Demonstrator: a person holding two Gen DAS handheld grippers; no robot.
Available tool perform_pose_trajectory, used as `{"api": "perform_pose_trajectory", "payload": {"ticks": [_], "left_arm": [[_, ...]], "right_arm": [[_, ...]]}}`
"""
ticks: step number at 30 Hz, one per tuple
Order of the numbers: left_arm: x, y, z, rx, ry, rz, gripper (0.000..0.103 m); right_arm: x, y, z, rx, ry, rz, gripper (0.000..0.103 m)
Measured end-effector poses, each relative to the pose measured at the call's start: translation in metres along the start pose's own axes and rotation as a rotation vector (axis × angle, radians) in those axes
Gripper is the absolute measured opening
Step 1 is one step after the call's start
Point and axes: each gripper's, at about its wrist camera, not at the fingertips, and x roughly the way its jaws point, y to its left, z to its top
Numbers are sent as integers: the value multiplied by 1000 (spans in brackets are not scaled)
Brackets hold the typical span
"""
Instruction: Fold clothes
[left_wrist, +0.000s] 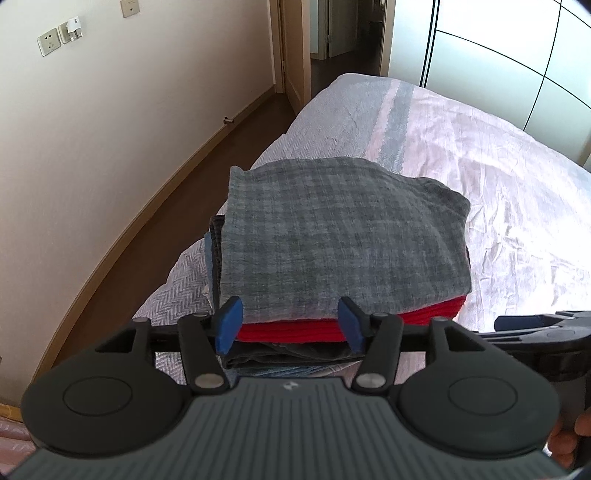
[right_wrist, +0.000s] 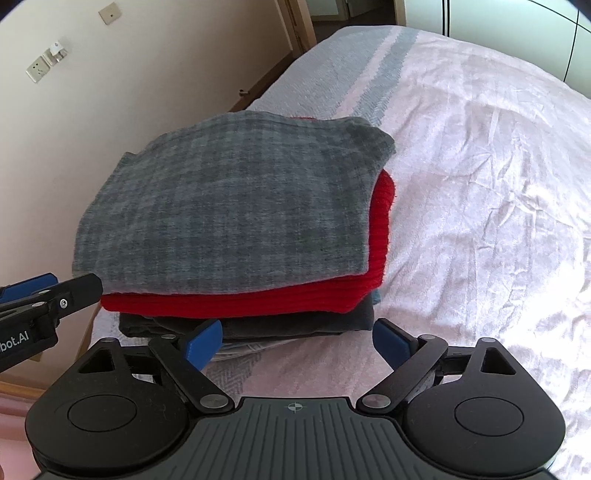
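The folded grey checked garment (right_wrist: 229, 206) tops my stack on the bed (right_wrist: 480, 184), long axis across my view, over the red knit (right_wrist: 380, 221). My left gripper (left_wrist: 290, 323) and right gripper (right_wrist: 295, 341) stand apart, empty.

The stack (right_wrist: 229, 206) of folded clothes is sitting at the bed's (right_wrist: 480, 184) edge nearest the wall (left_wrist: 110, 129), blocking any low pass there. Right of the stack, bare bedspread is lying open and wide. Beyond the stack, the bed is running clear toward the doorway (left_wrist: 332, 33). Left of the stack, only a narrow floor strip (left_wrist: 147, 221) is separating bed from wall.
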Motion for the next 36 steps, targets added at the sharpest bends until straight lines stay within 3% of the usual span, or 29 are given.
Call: {"api": "perform_pose_trajectory", "payload": {"ticks": [9, 15, 36], "left_arm": [[3, -3, -7, 5, 11, 13, 54], [0, -4, -12, 8, 9, 29, 61], [-25, -15, -23, -16, -9, 74, 63]], "right_arm": [[1, -2, -3, -4, 23, -22, 96], [-3, -2, -4, -17, 25, -31, 96], [-37, -4, -15, -46, 5, 4, 96]]}}
